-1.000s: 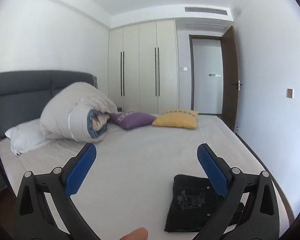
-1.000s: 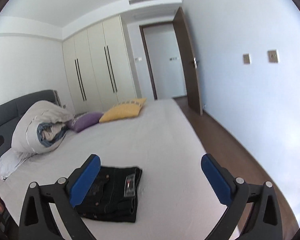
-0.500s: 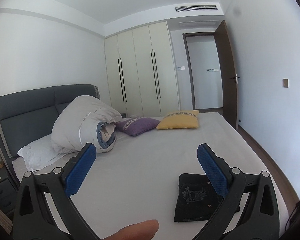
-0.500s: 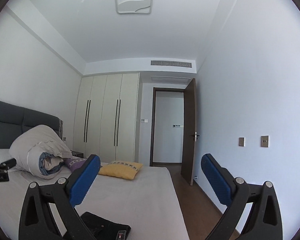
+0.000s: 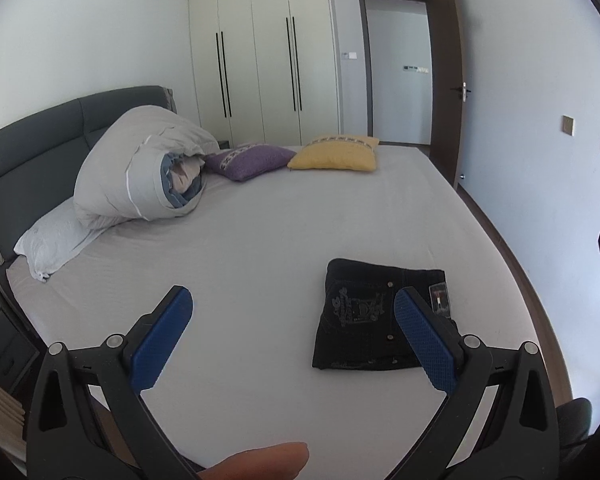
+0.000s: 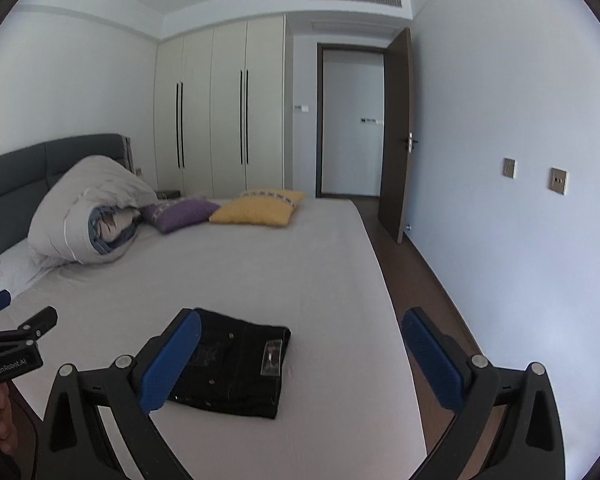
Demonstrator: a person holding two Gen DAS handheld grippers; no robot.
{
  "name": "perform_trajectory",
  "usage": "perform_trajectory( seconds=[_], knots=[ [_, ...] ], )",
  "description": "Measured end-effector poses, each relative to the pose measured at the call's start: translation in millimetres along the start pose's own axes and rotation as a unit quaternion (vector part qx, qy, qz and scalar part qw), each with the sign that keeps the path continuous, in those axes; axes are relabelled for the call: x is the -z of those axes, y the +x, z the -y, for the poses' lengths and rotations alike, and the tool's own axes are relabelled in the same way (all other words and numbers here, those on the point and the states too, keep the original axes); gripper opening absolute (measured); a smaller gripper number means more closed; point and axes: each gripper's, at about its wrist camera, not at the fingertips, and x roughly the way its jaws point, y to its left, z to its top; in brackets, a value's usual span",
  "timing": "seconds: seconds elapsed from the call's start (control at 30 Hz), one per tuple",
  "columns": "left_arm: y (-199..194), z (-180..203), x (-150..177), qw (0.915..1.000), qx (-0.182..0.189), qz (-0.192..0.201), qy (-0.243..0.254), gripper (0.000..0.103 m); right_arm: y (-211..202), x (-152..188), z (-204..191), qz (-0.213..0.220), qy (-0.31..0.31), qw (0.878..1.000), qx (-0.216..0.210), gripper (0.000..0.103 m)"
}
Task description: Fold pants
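Black pants (image 5: 374, 316) lie folded into a compact rectangle on the white bed (image 5: 240, 264), near its right edge, with a tag on top. They also show in the right wrist view (image 6: 236, 364). My left gripper (image 5: 292, 340) is open and empty, held above the bed to the left of the pants. My right gripper (image 6: 300, 360) is open and empty, held above the pants' right side and the bed edge. The left gripper's body (image 6: 12, 344) shows at the left of the right wrist view.
A rolled grey duvet (image 5: 140, 168) and white pillow (image 5: 52, 236) lie at the headboard. A purple cushion (image 5: 252, 160) and a yellow cushion (image 5: 336, 154) lie at the bed's far side. Wardrobes (image 5: 260, 60) and an open door (image 5: 444, 80) stand behind. Floor (image 6: 420, 300) runs along the right.
Both grippers have tilted back down toward the bed; the right wrist view shows the pants again instead of the ceiling. The pants have not moved.
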Motion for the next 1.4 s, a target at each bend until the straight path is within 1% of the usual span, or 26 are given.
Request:
perform_trajectory(
  seconds=[0.07, 0.13, 0.2, 0.37, 0.5, 0.57, 0.83, 1.4],
  knots=[
    [21.6, 7.3, 9.8, 0.9998, 0.001, -0.019, 0.002, 0.103, 14.9, 12.3, 1.3, -0.036, 0.012, 0.999, 0.013, 0.103],
    [39.1, 11.7, 18.1, 0.9991, 0.011, -0.041, -0.002, 0.103, 27.8, 20.5, 3.6, -0.067, 0.03, 0.997, 0.017, 0.103],
    [52.5, 14.7, 26.1, 0.9982, 0.016, -0.057, -0.004, 0.103, 36.1, 26.4, 2.5, -0.087, 0.036, 0.995, 0.023, 0.103],
    [83.9, 19.5, 40.6, 0.9957, 0.021, -0.09, -0.006, 0.103, 38.7, 29.9, -7.1, -0.091, 0.021, 0.995, 0.031, 0.103],
    [102.0, 19.2, 47.7, 0.9928, 0.03, -0.115, -0.015, 0.103, 41.3, 28.3, -16.1, -0.1, 0.018, 0.995, 0.023, 0.103],
    [107.5, 18.8, 49.8, 0.9921, 0.031, -0.12, -0.016, 0.103, 44.6, 29.6, -19.5, -0.105, 0.015, 0.994, 0.02, 0.103],
    [106.4, 13.6, 51.8, 0.9898, 0.034, -0.137, -0.018, 0.103, 53.5, 34.4, -25.5, -0.116, 0.008, 0.993, 0.015, 0.103],
    [116.2, 17.7, 59.3, 0.9876, 0.033, -0.153, -0.013, 0.103, 58.8, 42.8, -26.7, -0.128, 0.011, 0.992, 0.01, 0.103]
  ],
)
